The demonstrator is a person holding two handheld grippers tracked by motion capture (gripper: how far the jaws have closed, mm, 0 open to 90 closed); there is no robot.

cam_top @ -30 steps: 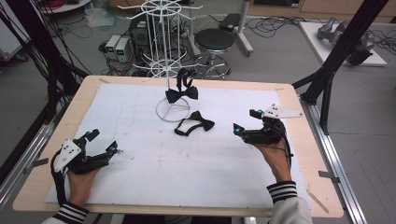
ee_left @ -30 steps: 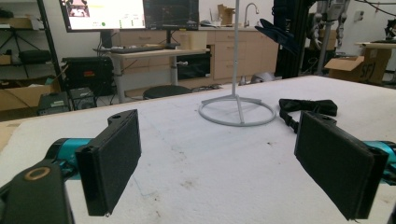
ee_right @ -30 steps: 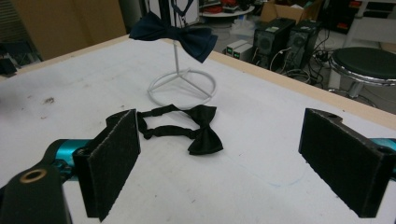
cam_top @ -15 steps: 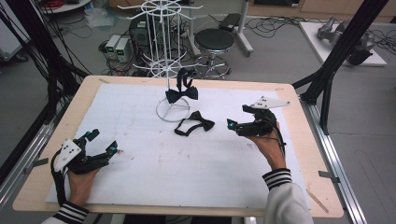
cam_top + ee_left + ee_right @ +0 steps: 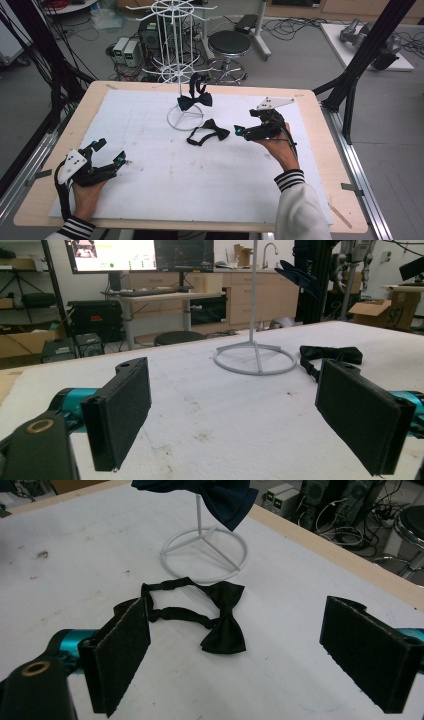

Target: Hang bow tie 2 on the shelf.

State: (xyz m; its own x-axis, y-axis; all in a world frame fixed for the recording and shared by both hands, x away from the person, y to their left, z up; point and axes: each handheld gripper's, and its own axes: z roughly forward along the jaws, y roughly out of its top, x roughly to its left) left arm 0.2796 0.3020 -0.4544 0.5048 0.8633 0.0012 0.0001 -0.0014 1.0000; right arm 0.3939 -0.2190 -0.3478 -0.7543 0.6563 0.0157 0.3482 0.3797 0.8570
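Black bow tie (image 5: 220,617) lies flat on the white board just beside the wire stand's ring base (image 5: 204,555), straight ahead of your right gripper (image 5: 239,132), jaws wide and empty, its strap loop trailing leftward, while your left gripper (image 5: 111,152) sits well apart, also wide.

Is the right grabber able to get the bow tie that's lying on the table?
Probably yes. The right gripper is open and points at the bow tie on the table, which lies just ahead of its jaws with bare tabletop between. The white stand sits farther back, out of the way.
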